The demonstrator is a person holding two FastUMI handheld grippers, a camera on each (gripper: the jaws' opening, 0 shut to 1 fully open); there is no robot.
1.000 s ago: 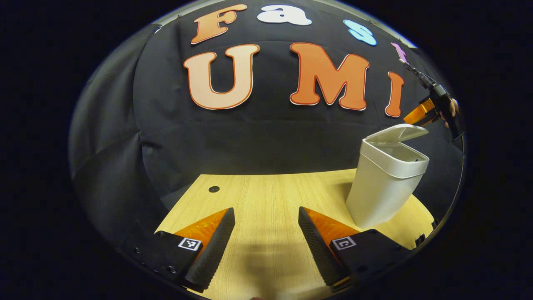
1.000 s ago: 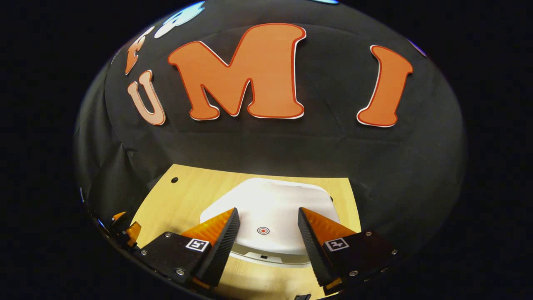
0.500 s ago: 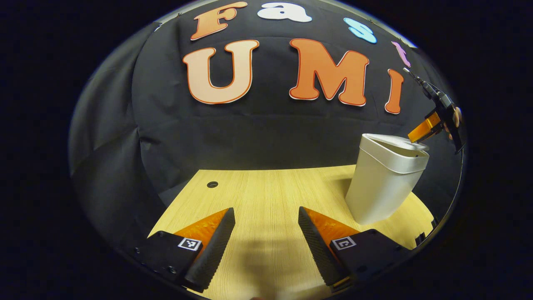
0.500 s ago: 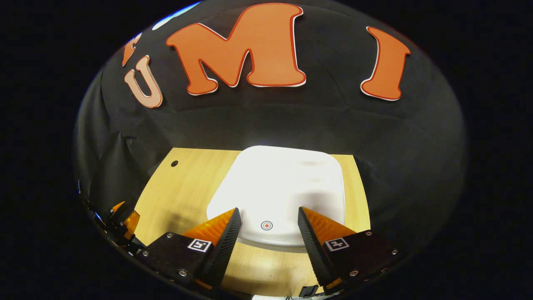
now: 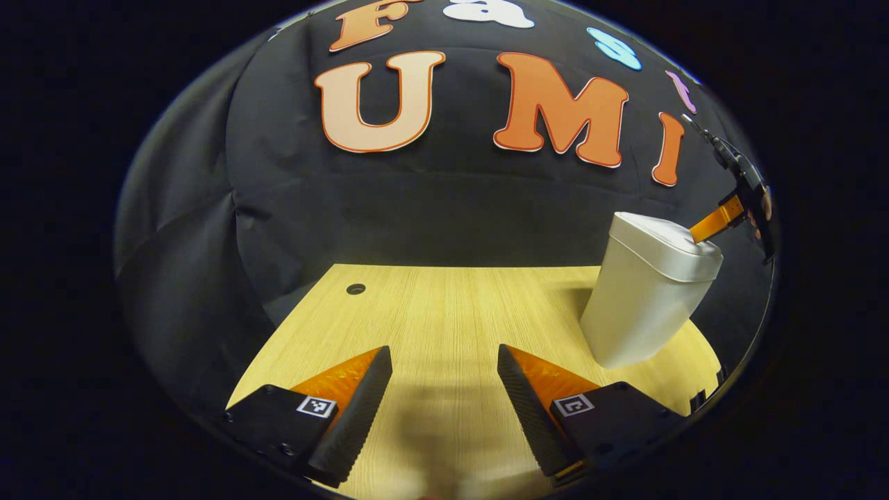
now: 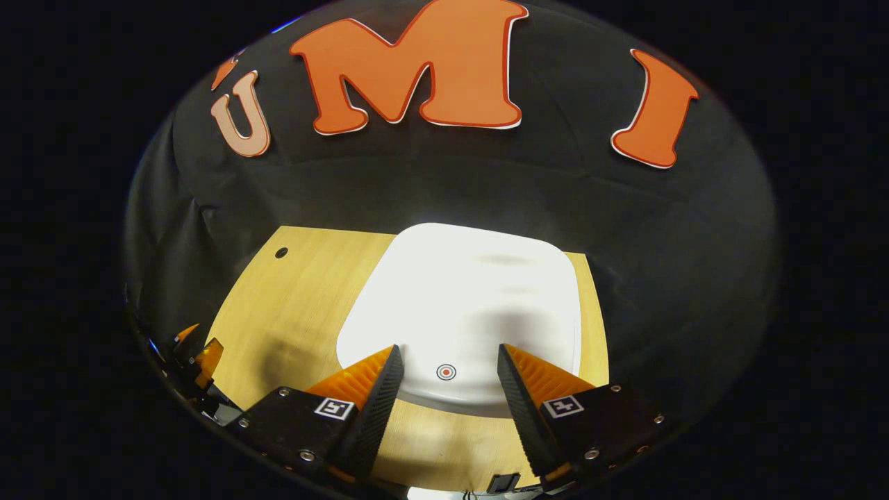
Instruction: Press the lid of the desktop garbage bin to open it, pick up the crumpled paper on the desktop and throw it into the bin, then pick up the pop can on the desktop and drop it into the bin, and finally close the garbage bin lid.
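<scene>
The step in hand looks like the last one: closing the lid (image 6: 462,305) of the bin (image 5: 642,305). To do it well, push straight down at the lid's near edge, close to the small ring mark (image 6: 446,372), so the latch catches and the light bin does not tip or slide on the worktop (image 5: 444,326). Press with a fingertip only, then lift straight up. Whether the latch has caught I cannot tell.

The right hand-held gripper (image 6: 444,375) hangs right over the lid with its fingers spread, one on each side of the ring mark, pinching nothing. In the left gripper view one of its fingers (image 5: 712,226) seems to touch the lid's right edge.

The left hand-held gripper (image 5: 444,378) is also spread and empty, low over the near, bare part of the worktop, well apart from the bin.

The bin stands at the right of the worktop. It is white and smooth, narrowing toward its base, with a rounded-square lid that lies flat on the rim. A small dark hole (image 5: 355,289) sits at the far left of the worktop.
</scene>
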